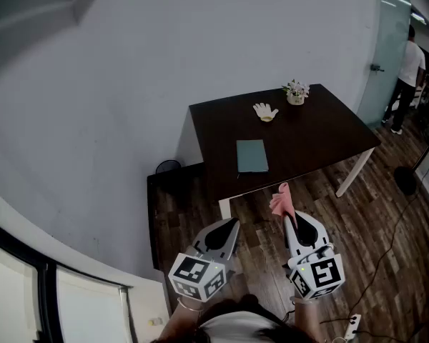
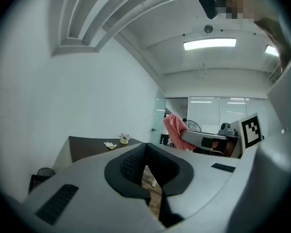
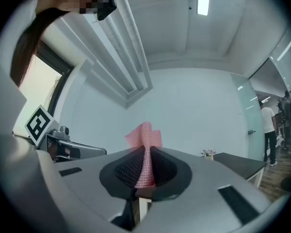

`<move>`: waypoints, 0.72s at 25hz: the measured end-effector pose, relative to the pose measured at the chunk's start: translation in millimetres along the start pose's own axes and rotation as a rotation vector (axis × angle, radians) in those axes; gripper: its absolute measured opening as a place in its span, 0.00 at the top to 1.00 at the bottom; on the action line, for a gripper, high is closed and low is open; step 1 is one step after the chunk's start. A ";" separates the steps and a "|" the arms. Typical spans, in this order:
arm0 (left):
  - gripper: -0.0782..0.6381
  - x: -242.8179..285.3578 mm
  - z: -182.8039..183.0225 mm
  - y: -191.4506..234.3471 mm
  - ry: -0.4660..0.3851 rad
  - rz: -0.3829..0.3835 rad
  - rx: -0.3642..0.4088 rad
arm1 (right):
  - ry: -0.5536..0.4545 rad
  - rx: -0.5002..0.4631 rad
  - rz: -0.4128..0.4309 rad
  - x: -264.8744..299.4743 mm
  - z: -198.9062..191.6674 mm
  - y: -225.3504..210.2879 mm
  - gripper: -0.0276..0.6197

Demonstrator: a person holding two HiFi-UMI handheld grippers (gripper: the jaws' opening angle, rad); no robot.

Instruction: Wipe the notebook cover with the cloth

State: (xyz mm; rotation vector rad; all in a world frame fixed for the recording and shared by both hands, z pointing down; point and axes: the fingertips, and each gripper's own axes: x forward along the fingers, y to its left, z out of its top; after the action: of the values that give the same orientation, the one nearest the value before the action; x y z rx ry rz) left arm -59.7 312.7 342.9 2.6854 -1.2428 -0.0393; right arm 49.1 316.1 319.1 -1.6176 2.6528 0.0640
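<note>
A: First entry, left side?

B: Left gripper [image 1: 230, 227]. Jaws together with nothing between them, over the floor and short of the worktop [image 1: 314, 138].

A: Centre?

B: Teal notebook [image 1: 252, 156]. Flat on the dark worktop near its front edge, long axis running away from the person, well apart from both grippers.

A: Right?

B: Right gripper [image 1: 292, 224]. Jaws clamped on the pink cloth [image 1: 280, 200]. The notebook lies ahead and slightly left of it, so a forward reach looks needed.
</note>
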 end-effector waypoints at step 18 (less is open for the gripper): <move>0.87 54.8 0.5 -18.2 0.010 0.025 0.005 | 0.013 0.018 0.045 13.3 -17.4 -48.0 0.90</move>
State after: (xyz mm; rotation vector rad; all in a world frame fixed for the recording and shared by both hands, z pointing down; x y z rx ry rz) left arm -10.4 282.6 342.0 2.6711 -1.2746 -0.0199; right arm 85.5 281.4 335.0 -1.5577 2.6915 0.0306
